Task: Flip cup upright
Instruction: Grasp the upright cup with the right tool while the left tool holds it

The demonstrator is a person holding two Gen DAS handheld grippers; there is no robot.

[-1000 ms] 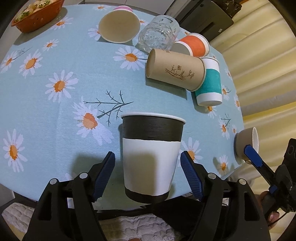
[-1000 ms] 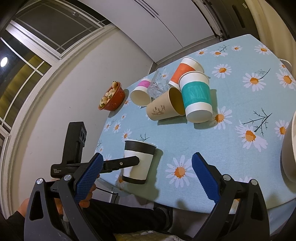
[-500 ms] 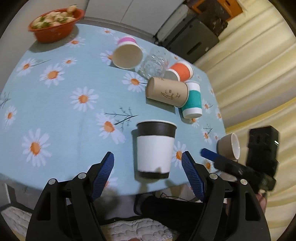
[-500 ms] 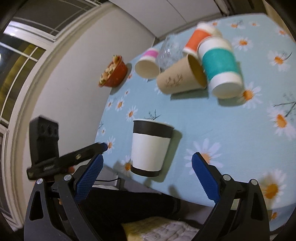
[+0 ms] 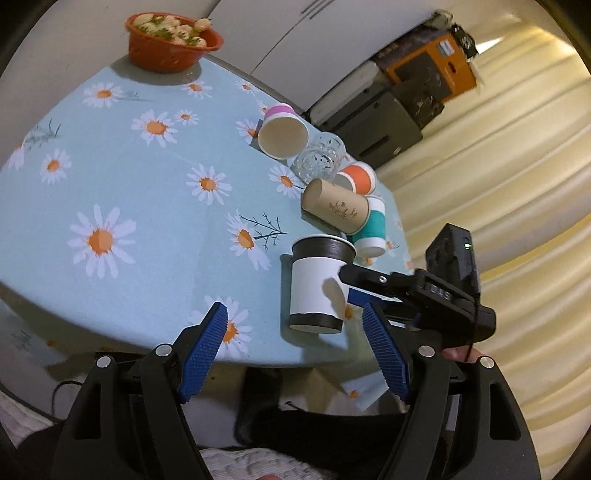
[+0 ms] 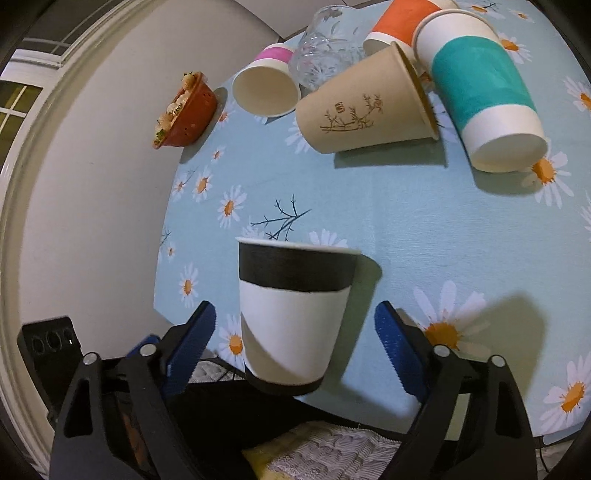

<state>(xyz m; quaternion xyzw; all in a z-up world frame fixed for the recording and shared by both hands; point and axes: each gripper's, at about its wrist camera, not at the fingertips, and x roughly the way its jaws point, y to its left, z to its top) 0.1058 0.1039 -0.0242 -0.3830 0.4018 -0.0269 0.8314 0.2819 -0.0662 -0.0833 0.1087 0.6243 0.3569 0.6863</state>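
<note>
A black-and-white paper cup (image 5: 317, 286) stands upright near the table's front edge; it also shows in the right wrist view (image 6: 291, 314). My right gripper (image 6: 295, 339) is open, its blue pads on either side of the cup and apart from it. My left gripper (image 5: 295, 339) is open and empty, off the table edge, in front of and left of the cup. The right gripper's fingers (image 5: 373, 284) reach across the cup's right side in the left wrist view.
Several cups lie on their sides farther back: brown (image 6: 365, 103), teal (image 6: 480, 88), orange (image 6: 402, 22), pink-banded (image 6: 266, 85), plus a glass (image 6: 325, 55). An orange bowl of food (image 5: 171, 37) sits at the far corner of the daisy tablecloth (image 5: 129, 184).
My left gripper has pulled back from the upright cup, off the table edge. My right gripper has swung in around the cup, still open.
</note>
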